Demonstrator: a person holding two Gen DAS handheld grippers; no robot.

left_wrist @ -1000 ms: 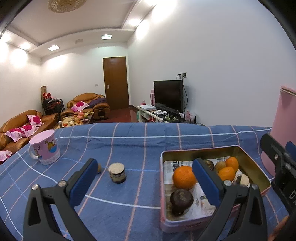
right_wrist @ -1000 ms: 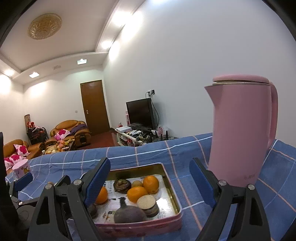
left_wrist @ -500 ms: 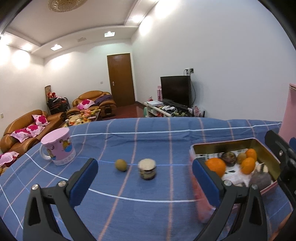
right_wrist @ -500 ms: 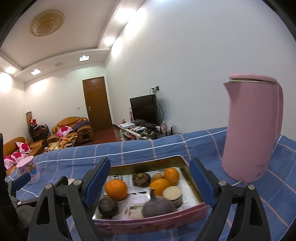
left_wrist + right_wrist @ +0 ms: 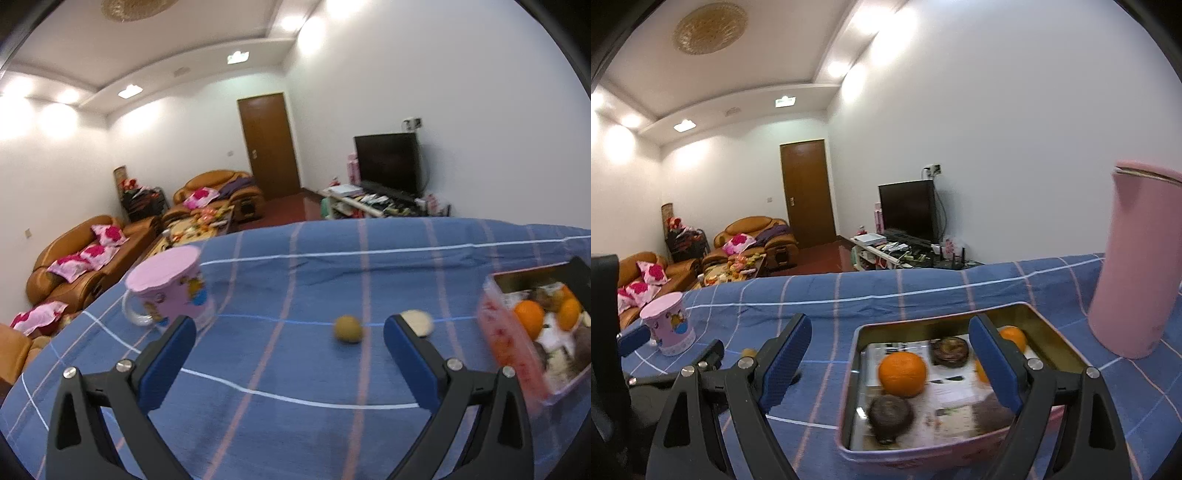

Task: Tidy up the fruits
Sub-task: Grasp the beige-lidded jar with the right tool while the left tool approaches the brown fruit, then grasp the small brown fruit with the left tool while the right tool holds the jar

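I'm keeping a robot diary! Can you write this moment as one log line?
left claw: open, empty | right claw: open, empty | kiwi: loose on cloth | tin: holds oranges | step: reaching

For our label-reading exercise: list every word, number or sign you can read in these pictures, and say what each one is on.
None can be read.
Paper lining the tin: print too blurred.
Mug: cartoon pictures only, no words legible.
Kettle: no text visible.

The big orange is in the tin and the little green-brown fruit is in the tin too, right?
Not quite. The big orange is in the tin, but the little green-brown fruit lies outside it on the blue cloth, between the tin and the pink mug. The left wrist view shows this.
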